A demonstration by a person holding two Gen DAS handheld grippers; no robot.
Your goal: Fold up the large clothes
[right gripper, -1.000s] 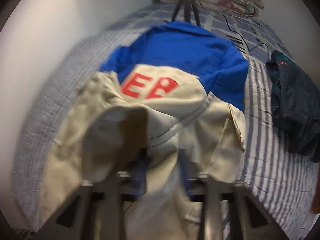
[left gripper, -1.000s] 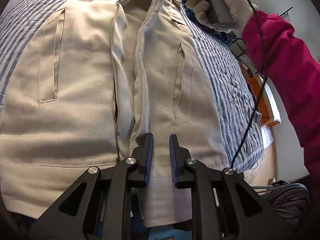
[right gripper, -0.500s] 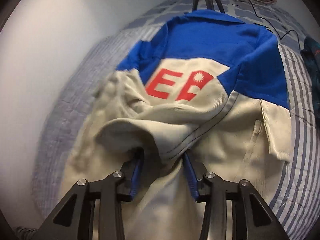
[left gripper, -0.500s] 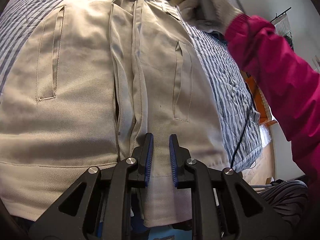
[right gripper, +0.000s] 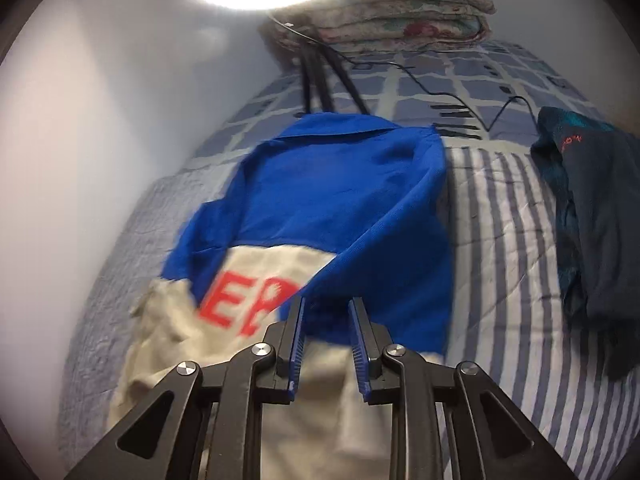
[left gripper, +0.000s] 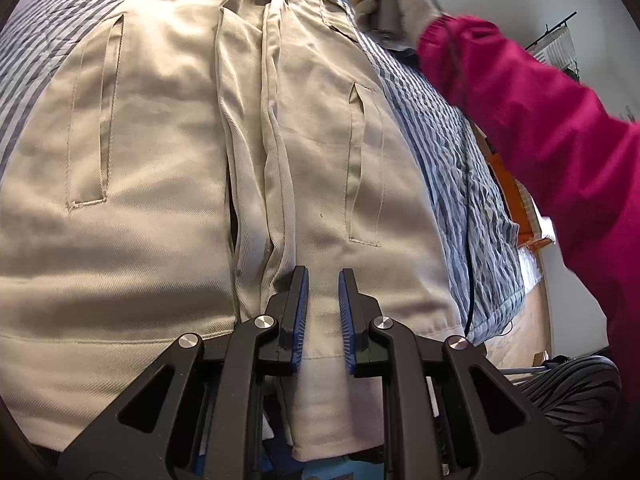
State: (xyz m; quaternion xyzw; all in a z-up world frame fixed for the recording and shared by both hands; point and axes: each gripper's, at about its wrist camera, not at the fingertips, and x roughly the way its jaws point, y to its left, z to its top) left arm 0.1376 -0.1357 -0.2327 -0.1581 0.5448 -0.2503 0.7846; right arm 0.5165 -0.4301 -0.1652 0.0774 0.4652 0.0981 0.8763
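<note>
**Left wrist view: jacket hem held, collar end being worked**

Left wrist view: the left tongs (left gripper: 323, 316) sit nearly pressed together with the beige hem of the jacket (left gripper: 160, 184) running between their blue pads, pinching that cloth. The jacket lies front-up and spread along the striped bed (left gripper: 452, 152), its two slit pockets either side of the front opening. At the far collar end a gloved hand (left gripper: 390, 6) with a magenta sleeve (left gripper: 540, 120) grips the other tool's handle.

Right wrist view: the right tongs (right gripper: 327, 338) are closing, a blue fold of the jacket (right gripper: 340, 200) lying between the pads, which stand a little apart; whether they press it I cannot tell. Red letters show on the beige panel. A dark garment (right gripper: 592, 232) lies apart on the bed (right gripper: 500, 240), with folded floral bedding (right gripper: 404, 12) and tripod legs (right gripper: 320, 80) beyond.
</note>
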